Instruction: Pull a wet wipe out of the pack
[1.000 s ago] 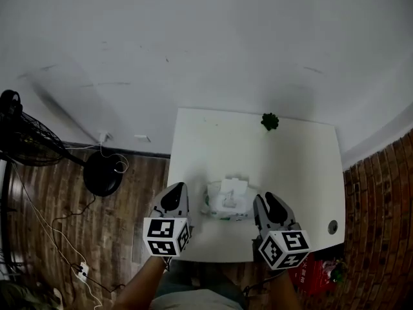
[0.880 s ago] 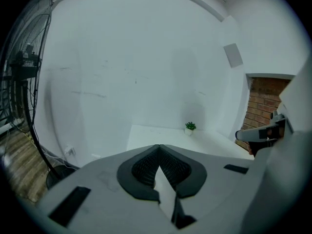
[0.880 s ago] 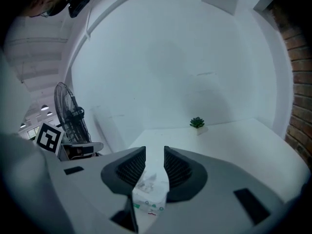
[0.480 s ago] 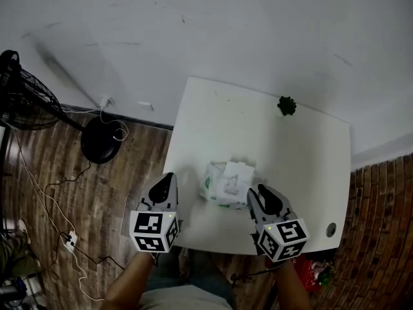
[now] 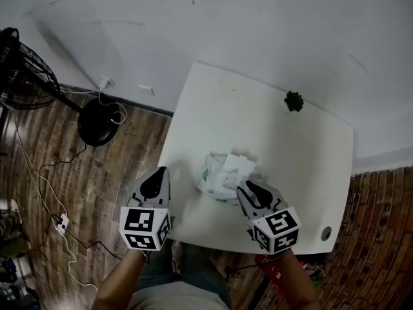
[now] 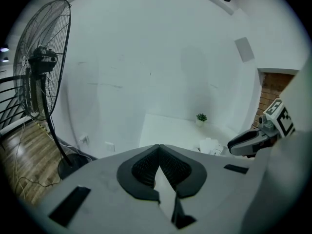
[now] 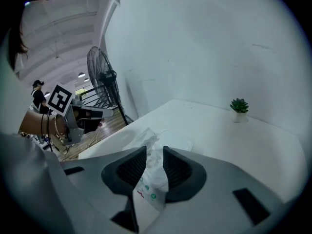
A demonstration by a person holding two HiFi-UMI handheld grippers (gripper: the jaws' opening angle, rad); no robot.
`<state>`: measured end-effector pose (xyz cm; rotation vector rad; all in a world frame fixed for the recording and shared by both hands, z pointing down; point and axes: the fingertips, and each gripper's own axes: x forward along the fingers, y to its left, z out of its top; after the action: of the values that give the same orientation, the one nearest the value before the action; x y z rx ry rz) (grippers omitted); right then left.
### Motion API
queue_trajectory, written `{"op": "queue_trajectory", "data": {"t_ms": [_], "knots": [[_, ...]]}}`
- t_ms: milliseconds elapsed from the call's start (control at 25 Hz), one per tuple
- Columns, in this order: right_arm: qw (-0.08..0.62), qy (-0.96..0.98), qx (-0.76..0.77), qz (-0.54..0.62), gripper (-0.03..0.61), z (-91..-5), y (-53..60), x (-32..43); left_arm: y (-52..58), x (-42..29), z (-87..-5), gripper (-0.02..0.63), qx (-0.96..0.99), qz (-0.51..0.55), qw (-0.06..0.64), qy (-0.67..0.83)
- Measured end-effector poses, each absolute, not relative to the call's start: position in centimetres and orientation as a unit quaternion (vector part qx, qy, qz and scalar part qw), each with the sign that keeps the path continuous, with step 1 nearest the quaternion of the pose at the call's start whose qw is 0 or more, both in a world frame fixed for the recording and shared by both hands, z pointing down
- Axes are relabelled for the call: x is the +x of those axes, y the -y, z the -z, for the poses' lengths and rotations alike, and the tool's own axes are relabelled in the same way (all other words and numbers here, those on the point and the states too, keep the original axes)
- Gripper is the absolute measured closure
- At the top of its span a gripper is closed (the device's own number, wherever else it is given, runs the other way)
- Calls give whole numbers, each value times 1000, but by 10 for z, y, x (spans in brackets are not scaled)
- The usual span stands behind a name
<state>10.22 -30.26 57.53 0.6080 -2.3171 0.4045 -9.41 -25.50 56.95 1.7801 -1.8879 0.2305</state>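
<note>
Dark wooden floor (image 5: 58, 173) spreading out to the left of the left gripper (image 5: 157, 175), with a black standing fan (image 5: 22, 70) farther left and ahead of it. Hovers over that floor, just off the left edge of the white table (image 5: 258, 118), with its marker cube (image 5: 145, 228) at the rear, nearest the person. Ribbed dark pads (image 6: 144, 167) meeting at the tips in the left gripper view: closed together, nothing between them.

To the right of the left gripper, near but apart from it: wet wipe pack (image 5: 216, 181), lying on the table close to the front edge. Crumpled white sheet (image 5: 237, 166) standing up from the pack's top, on the side away from both grippers.

At the pack's near right corner and touching it: right gripper (image 5: 247, 187), angled in toward the left. Jaws only a narrow way apart in the right gripper view, with the pack's film end filling the gap and green print showing just below the pads; clamped on that end.

Well ahead of the right gripper and slightly to its right, near the table's far edge: small potted plant (image 5: 294, 100), upright. Just right of the right gripper, a small round fitting (image 5: 326, 233) in the tabletop. Farthest right, past the table's edge: brick wall (image 5: 381, 237).
</note>
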Motion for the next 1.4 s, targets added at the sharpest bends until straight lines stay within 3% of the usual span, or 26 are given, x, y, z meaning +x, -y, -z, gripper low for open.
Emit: {"op": "queue_trajectory", "data": {"t_ms": [1400], "knots": [[477,869,62,-119,503,-617,304,78,229,-134,-590,614,573,-46,298,762]]}}
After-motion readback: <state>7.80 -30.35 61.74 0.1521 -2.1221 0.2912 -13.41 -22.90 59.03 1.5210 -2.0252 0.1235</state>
